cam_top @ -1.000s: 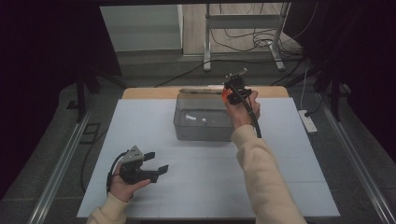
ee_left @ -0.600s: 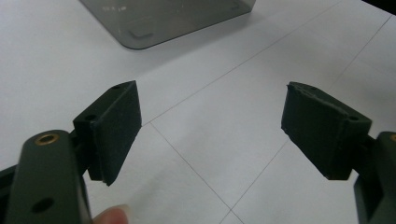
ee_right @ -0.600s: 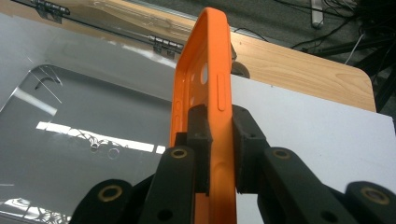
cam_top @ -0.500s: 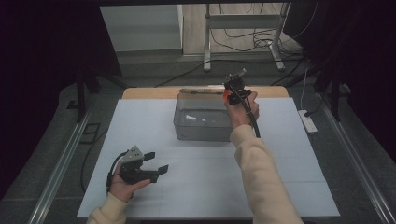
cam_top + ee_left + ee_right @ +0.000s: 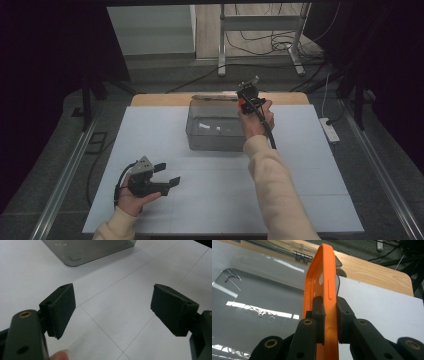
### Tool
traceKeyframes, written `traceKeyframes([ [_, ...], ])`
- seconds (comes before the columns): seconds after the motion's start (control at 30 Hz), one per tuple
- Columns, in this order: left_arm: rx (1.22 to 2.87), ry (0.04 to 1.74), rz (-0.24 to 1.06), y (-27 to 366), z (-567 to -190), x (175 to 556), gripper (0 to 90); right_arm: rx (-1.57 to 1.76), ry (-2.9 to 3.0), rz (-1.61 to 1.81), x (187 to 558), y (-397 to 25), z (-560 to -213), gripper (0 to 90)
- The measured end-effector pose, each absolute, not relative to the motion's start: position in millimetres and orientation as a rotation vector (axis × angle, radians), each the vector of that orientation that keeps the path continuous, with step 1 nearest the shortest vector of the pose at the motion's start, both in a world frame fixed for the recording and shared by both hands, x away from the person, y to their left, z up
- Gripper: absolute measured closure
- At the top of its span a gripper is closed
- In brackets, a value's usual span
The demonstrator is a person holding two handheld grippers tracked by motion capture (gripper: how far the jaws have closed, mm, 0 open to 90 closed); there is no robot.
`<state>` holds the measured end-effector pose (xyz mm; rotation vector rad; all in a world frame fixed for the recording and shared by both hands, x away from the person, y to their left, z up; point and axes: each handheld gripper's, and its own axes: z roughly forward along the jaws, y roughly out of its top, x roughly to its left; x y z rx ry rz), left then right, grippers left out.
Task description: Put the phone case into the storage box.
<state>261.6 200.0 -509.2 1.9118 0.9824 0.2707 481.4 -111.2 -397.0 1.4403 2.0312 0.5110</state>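
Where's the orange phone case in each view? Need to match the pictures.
High view: the orange rubbery phone case is a small orange patch at upper centre, in the right tool, at the box's far right corner.
Left gripper view: not in it.
Right gripper view: centre, the case stands edge-on and upright, pinched between the jaws.
Shared landmark: the clear grey plastic box, top left in the left gripper view, left in the right gripper view.

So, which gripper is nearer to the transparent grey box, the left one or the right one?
Right. The right gripper, shut on an orange phone case, is at the far right corner of the transparent grey box. The left gripper is open, apart from the box, over the white table near the person.
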Motion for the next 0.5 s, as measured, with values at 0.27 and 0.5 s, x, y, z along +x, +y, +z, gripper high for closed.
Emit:
traceKeyframes([
  [0.27, 1.911, 0.975, 0.27, 201, -509, 261, 19.9, 1.445, 2.028, 0.493, 482, -108, -403, 79.2],
  [0.5, 1.906, 0.958, 0.265, 201, -508, 261, 19.9, 1.455, 2.018, 0.473, 482, -105, -409, 79.2],
])
